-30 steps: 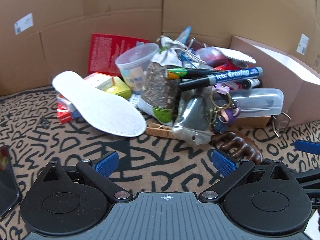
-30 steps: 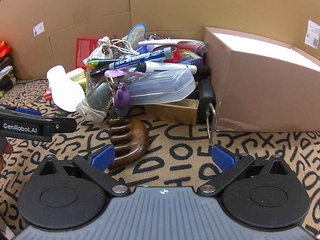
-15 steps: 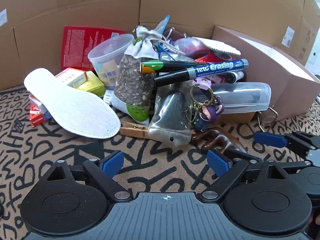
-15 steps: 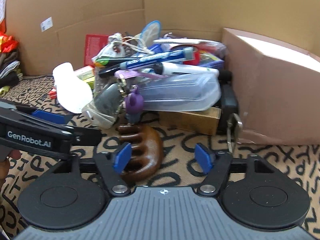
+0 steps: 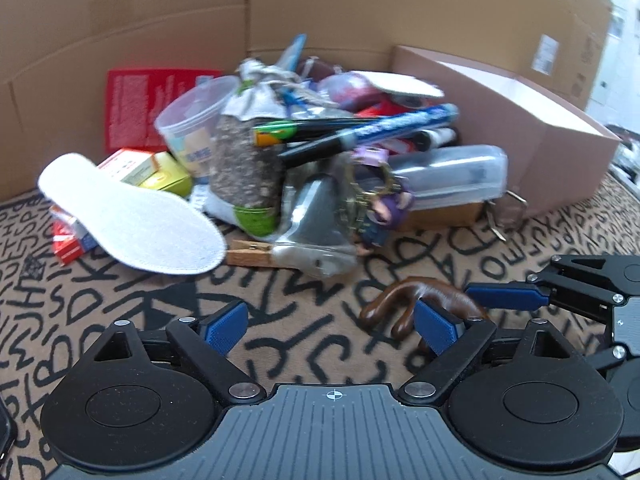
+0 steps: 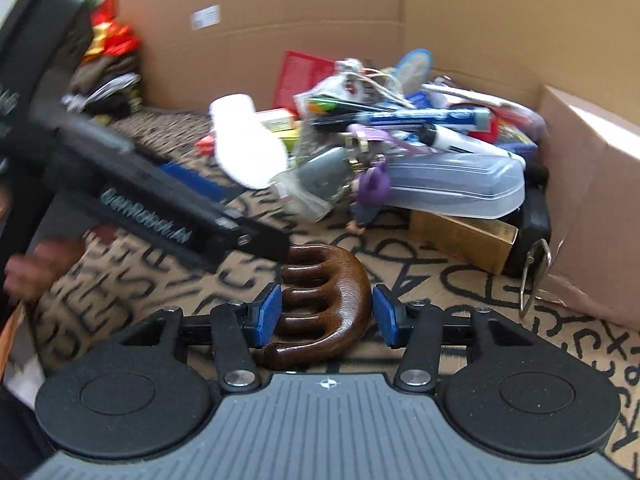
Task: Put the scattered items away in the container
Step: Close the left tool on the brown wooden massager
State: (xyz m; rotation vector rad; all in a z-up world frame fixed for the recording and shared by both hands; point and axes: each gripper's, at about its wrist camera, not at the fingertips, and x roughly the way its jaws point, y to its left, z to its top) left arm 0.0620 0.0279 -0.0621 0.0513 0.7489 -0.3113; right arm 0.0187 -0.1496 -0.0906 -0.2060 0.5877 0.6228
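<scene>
A brown wooden pronged massager point(image 6: 332, 300) lies on the patterned mat between the jaws of my right gripper point(image 6: 326, 314). The jaws are closing: the left pad sits at the prong tips and the right pad stands a sliver off the curved back. From the left wrist view the massager point(image 5: 424, 300) sits by my left gripper's right finger. My left gripper point(image 5: 332, 326) is open with only mat between its pads. The cardboard box point(image 6: 592, 184) stands to the right of the pile.
The pile holds a white insole point(image 5: 132, 216), a seed pouch point(image 5: 244, 172), markers point(image 5: 384, 128), a clear case point(image 5: 452, 176), a purple keychain point(image 5: 384, 212), a clothespin point(image 5: 248, 248) and a plastic cup point(image 5: 192, 128). Cardboard walls close the back. A hand point(image 6: 44, 256) holds the left gripper's body point(image 6: 160, 216).
My right gripper's jaws have narrowed from wide open and moved in around the wooden massager. The left gripper has turned a little; its jaws stay wide.
</scene>
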